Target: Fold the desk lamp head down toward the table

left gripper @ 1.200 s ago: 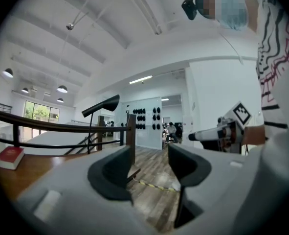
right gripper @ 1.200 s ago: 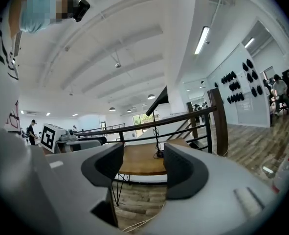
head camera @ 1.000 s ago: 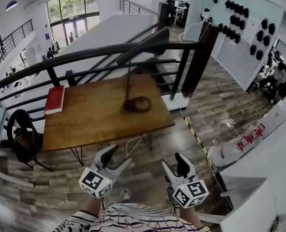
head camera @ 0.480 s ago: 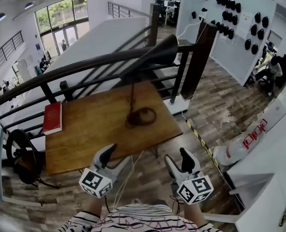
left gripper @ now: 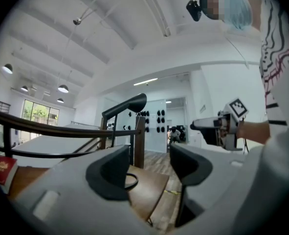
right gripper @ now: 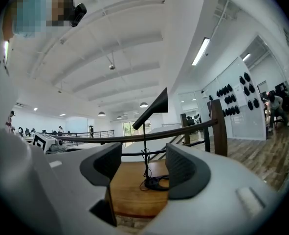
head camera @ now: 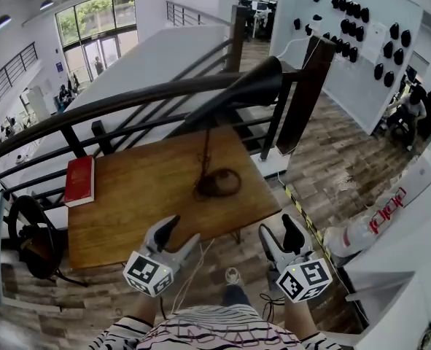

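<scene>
Both hand-held grippers hover short of the table's near edge, well apart from the lamp. The left gripper (head camera: 180,232) and the right gripper (head camera: 279,230) are held side by side in front of the person's striped sleeves, jaws pointing away toward the far side and each marker cube nearest the body. The left gripper view shows its jaws (left gripper: 149,163) spread with nothing between them, and the right gripper view shows the same for its own (right gripper: 143,166); both are released and empty. The desk lamp stands on the right half of the wooden table (head camera: 135,195). Its round dark base (head camera: 218,184) sits flat on the wood, a thin stem rises straight from it, and the long black lamp head (head camera: 259,82) slants up to the right, overlapping the dark curved railing (head camera: 127,100) behind. Only the head view shows the whole tabletop, with a red book (head camera: 79,180) lying at its far left corner. The right gripper view shows the lamp from low down, its tapered head (right gripper: 154,109) high above the coiled cable at the base (right gripper: 156,182). The left gripper view catches the other gripper out to its right (left gripper: 217,127). The tabletop is smooth brown plank; the jaw pads are dark and curved in pale grey housings.
</scene>
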Demonstrator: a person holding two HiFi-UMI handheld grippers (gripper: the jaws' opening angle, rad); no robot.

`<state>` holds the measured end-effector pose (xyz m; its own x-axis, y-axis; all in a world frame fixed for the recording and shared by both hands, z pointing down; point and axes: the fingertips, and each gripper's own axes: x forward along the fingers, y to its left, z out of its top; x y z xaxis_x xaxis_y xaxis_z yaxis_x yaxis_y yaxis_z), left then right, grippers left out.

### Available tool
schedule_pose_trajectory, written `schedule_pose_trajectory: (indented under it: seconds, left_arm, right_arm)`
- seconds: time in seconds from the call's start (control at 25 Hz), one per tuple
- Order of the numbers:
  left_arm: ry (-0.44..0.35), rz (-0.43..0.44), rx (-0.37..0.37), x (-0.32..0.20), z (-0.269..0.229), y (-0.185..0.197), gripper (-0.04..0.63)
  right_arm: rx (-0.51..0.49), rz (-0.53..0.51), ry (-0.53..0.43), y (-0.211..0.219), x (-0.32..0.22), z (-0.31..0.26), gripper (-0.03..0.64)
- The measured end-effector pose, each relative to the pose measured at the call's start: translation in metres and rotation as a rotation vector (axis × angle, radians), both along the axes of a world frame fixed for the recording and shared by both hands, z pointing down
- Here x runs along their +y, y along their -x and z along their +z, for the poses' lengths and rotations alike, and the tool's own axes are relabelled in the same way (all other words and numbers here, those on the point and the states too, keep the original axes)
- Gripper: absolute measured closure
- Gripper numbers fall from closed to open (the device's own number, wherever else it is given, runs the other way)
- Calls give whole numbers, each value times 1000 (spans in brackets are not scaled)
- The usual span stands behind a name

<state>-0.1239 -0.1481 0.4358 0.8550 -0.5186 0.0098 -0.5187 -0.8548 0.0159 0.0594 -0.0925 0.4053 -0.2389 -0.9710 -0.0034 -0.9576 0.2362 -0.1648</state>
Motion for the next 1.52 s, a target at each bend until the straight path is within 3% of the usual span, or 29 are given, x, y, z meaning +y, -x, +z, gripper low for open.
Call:
schedule_pose_trajectory:
  seconds: [0.24, 0.8, 1.2, 1.52]
  left_arm:
    - [-27, -66, -4, -49, -9, -7, 336]
    - [-81, -198, -5, -179, -16, -71, 367]
    - [-77, -232, -30, -246, -3, -108, 376]
    - [-51, -257, -17, -289, 4, -127, 391]
  right_arm:
    - [42, -34, -64, -22, -58, -29, 347]
    - [234, -146, -275, -92, -197, -133, 357]
    - [431, -219, -426, -100, -266, -220, 357]
    - [582, -284, -452, -88, -308, -253, 362]
